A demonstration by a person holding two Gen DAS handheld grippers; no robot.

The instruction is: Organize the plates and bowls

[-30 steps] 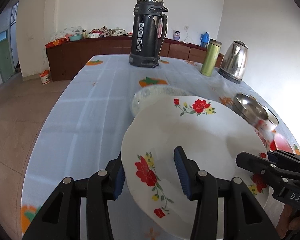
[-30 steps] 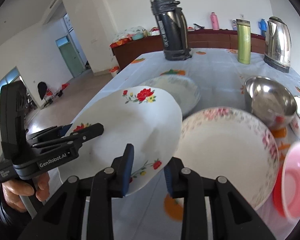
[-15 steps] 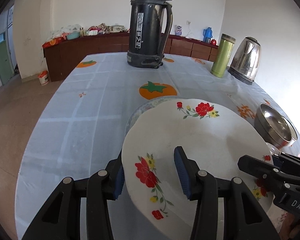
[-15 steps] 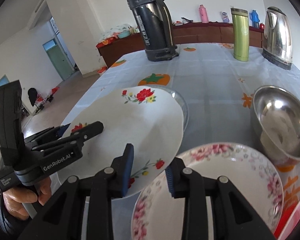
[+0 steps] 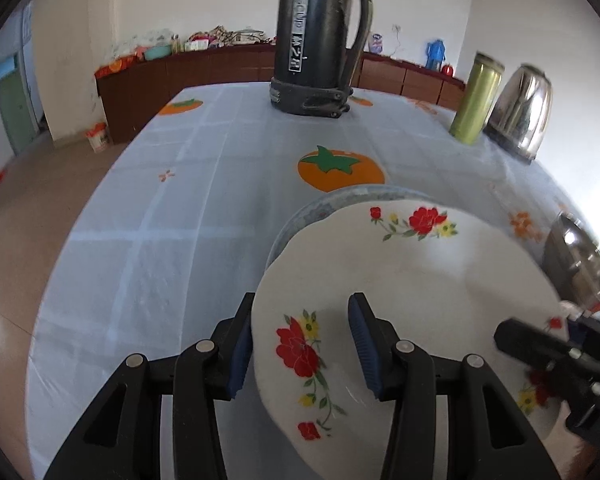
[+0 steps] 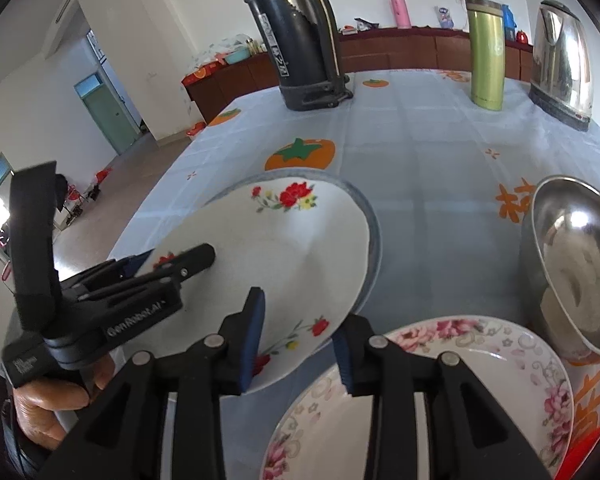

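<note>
A white plate with red flowers (image 5: 412,300) (image 6: 272,252) is held in the air between both grippers. My left gripper (image 5: 302,344) is shut on its left rim; it shows in the right wrist view (image 6: 172,268) too. My right gripper (image 6: 300,332) is shut on its right rim and appears in the left wrist view (image 5: 540,344). The flowered plate hovers low over a blue-rimmed plate (image 5: 340,200) (image 6: 374,232) on the table. A pink-flowered plate (image 6: 440,392) lies near right, beside a steel bowl (image 6: 572,256) (image 5: 580,264).
A tall black thermos (image 5: 320,40) (image 6: 296,36) stands at the back of the table. A green tumbler (image 6: 486,52) (image 5: 476,104) and a steel kettle (image 6: 562,60) (image 5: 520,112) stand back right. A red dish (image 6: 588,456) sits at the near right edge.
Both grippers have carried the flowered plate forward and down, so it now sits over the blue-rimmed plate. The pink-flowered plate and steel bowl have fallen behind to the right.
</note>
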